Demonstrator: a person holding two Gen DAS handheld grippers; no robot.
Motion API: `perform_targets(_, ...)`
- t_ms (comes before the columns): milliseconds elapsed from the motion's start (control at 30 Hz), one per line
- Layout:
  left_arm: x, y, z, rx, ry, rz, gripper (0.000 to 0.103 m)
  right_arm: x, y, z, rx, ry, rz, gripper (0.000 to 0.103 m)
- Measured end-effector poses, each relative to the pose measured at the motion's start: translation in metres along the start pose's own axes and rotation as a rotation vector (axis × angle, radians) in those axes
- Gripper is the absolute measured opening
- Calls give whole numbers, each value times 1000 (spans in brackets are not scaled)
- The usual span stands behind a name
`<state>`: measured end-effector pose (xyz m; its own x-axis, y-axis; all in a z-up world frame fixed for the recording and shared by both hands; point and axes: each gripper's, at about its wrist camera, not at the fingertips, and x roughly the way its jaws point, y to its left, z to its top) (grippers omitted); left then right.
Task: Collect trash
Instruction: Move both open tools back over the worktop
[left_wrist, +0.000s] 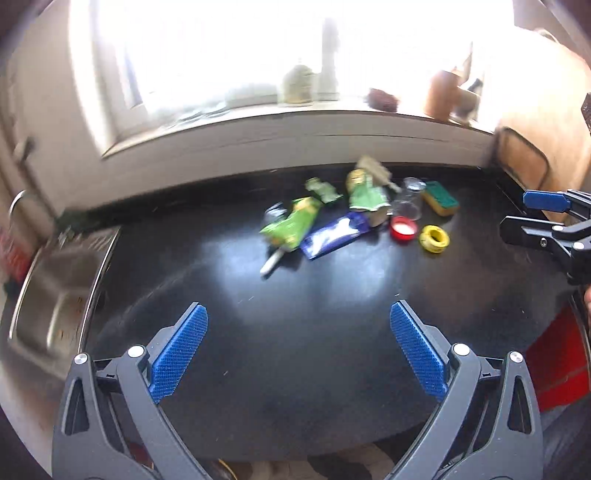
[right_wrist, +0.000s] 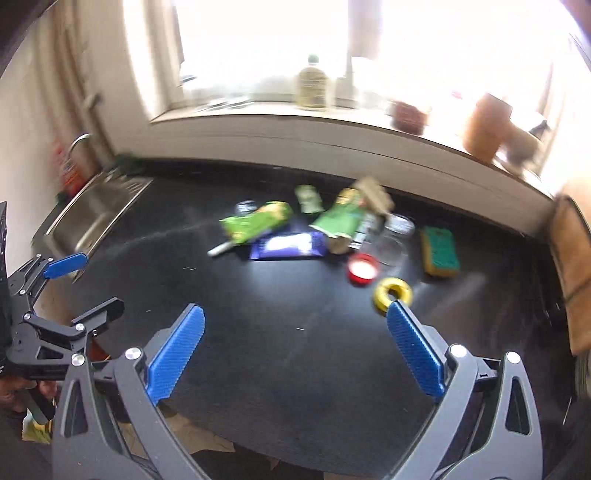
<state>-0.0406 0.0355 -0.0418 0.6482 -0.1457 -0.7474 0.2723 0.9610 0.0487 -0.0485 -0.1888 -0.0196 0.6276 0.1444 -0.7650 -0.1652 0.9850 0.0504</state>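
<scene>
A pile of trash lies at the back of the black counter (left_wrist: 295, 350): green wrappers (left_wrist: 291, 223) (right_wrist: 255, 221), a blue wrapper (left_wrist: 334, 232) (right_wrist: 288, 245), a green packet (left_wrist: 365, 195) (right_wrist: 340, 219), a red lid (left_wrist: 404, 229) (right_wrist: 362, 267), a yellow tape ring (left_wrist: 435, 238) (right_wrist: 392, 293) and a clear jar (left_wrist: 408, 201) (right_wrist: 395, 238). My left gripper (left_wrist: 298, 328) is open and empty, well short of the pile. My right gripper (right_wrist: 295, 326) is open and empty above the counter; the ring lies just past its right fingertip.
A steel sink (left_wrist: 55, 291) (right_wrist: 98, 210) is set in the counter's left end. A yellow-green sponge (left_wrist: 439, 197) (right_wrist: 439, 251) lies right of the pile. A bottle (right_wrist: 313, 85) and pots stand on the windowsill. A red object (left_wrist: 557, 362) is below the counter's right edge.
</scene>
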Motion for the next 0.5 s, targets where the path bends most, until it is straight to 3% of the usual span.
perform_targets(167,15,-26,13,42,4,-51,96,-10,-26,-9,65,-4,-43,96)
perform_targets(500,60,-13,39,90,27,-9,96,22,-39,5,87,27,-38,96)
